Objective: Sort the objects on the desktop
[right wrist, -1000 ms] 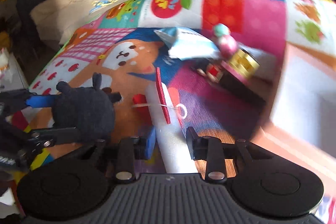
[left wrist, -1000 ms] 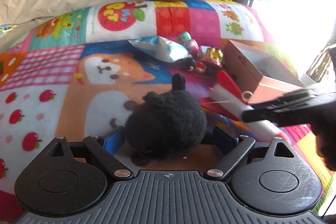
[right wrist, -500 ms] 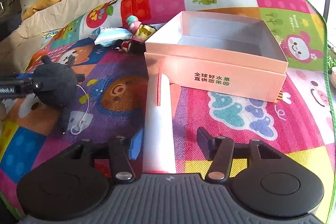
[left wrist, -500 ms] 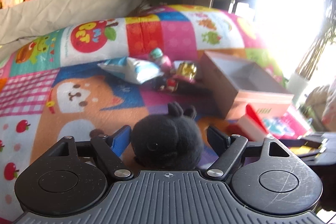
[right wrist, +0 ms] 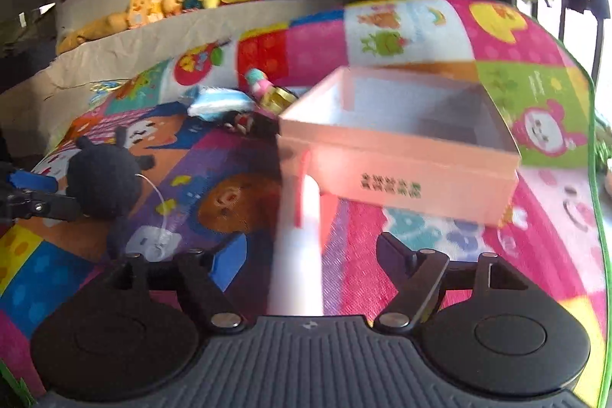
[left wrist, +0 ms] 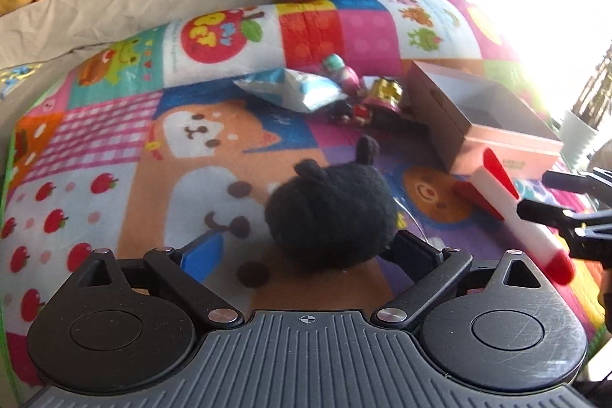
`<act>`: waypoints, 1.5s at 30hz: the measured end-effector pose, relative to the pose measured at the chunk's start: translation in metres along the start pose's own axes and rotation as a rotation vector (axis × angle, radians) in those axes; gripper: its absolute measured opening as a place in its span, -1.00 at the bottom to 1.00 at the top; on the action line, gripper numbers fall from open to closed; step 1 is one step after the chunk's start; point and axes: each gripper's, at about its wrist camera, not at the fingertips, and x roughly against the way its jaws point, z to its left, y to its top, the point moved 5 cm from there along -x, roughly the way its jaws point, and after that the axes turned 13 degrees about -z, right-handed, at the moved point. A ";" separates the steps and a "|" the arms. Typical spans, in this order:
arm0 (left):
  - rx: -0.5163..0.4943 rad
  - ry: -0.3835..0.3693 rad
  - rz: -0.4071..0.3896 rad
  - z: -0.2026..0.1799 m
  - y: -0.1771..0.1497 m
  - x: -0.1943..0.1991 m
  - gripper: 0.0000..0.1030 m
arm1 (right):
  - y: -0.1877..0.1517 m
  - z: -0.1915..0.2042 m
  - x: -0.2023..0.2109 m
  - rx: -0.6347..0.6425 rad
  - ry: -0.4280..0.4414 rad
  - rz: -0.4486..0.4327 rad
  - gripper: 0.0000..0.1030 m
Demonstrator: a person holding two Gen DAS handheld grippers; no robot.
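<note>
Fuzzy round black plush toy (left wrist: 329,213), rectangular pink cardboard box (right wrist: 401,155)

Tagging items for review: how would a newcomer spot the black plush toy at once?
Start at the open pink box on the patchwork blanket. Toward the orange dog patch lies the black plush toy, between the left gripper fingers. It alone is plain black, fuzzy, round-eared.

Two low wrist fisheyes, angled down along their jaws, close over the blanket (left wrist: 95,148), sharing the pink box (right wrist: 401,174) (right nearer)
</note>
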 end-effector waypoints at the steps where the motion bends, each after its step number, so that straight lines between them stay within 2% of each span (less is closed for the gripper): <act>1: 0.022 0.020 -0.019 0.006 0.005 0.001 0.95 | 0.009 0.011 -0.001 0.030 0.047 -0.018 0.47; 5: 0.102 0.077 -0.084 0.029 0.028 0.001 0.97 | 0.041 0.067 -0.019 0.112 0.248 -0.037 0.47; 9: 0.161 0.111 -0.135 0.049 0.042 0.001 0.98 | 0.042 0.140 -0.043 0.276 0.408 -0.027 0.54; 12: 0.190 0.134 -0.154 0.065 0.043 0.005 0.99 | 0.028 0.179 -0.062 0.439 0.407 -0.010 0.51; 14: 0.204 0.158 -0.149 0.076 0.038 0.008 0.99 | 0.025 0.188 -0.071 0.509 0.371 -0.022 0.35; 16: 0.219 0.171 -0.140 0.086 0.032 0.008 1.00 | 0.033 0.179 -0.082 0.478 0.364 -0.015 0.29; 19: 0.237 0.166 -0.121 0.091 0.023 0.004 1.00 | 0.060 0.140 -0.108 0.286 0.315 0.013 0.28; 22: 0.209 0.119 -0.098 0.081 0.016 -0.004 1.00 | 0.075 0.103 -0.126 0.157 0.247 0.029 0.31; 28: 0.116 0.012 -0.049 0.037 0.008 -0.024 1.00 | 0.078 0.057 -0.147 0.082 0.030 0.048 0.31; 31: 0.080 -0.028 -0.026 0.019 0.004 -0.031 1.00 | 0.074 0.039 -0.151 0.074 -0.038 0.055 0.31; 35: 0.034 -0.058 -0.001 0.000 0.000 -0.040 1.00 | 0.084 0.013 -0.127 -0.010 -0.025 0.003 0.35; 38: 0.008 -0.077 0.006 -0.014 0.001 -0.046 1.00 | 0.095 -0.011 -0.091 -0.048 -0.051 -0.083 0.60; 39: -0.006 -0.090 0.002 -0.022 0.003 -0.048 1.00 | 0.096 -0.019 -0.080 -0.050 -0.067 -0.099 0.61; 45: -0.149 -0.188 -0.076 -0.084 0.016 -0.064 1.00 | 0.060 -0.055 -0.031 -0.089 -0.150 -0.066 0.69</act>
